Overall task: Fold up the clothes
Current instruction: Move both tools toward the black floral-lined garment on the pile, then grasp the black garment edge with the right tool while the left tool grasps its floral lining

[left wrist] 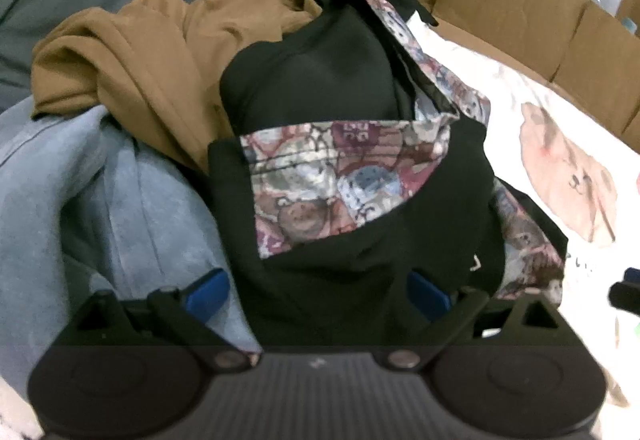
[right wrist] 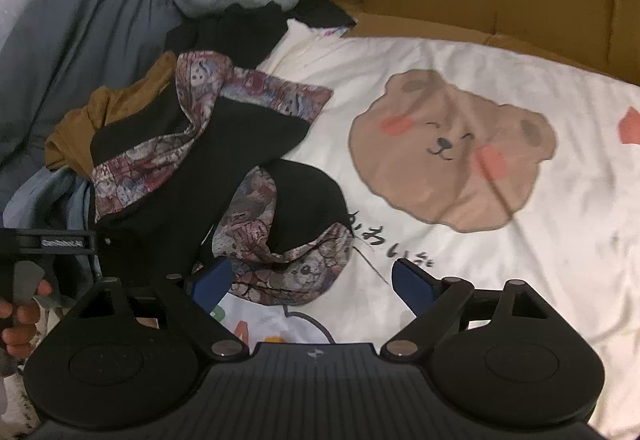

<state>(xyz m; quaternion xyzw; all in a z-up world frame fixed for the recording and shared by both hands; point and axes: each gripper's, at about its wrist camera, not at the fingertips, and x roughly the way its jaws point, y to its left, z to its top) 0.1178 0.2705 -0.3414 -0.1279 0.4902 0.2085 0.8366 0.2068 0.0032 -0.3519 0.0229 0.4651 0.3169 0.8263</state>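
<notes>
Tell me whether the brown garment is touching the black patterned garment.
Touching. The left wrist view shows the black patterned garment lying over the edge of the brown garment, with no gap between them; the right wrist view shows the same overlap.

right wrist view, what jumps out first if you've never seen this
The big brown bear face printed on the white blanket fills the right half. Left of it lies a crumpled black garment with patterned lining, beside a brown garment, with the open right claw over its near edge.
</notes>
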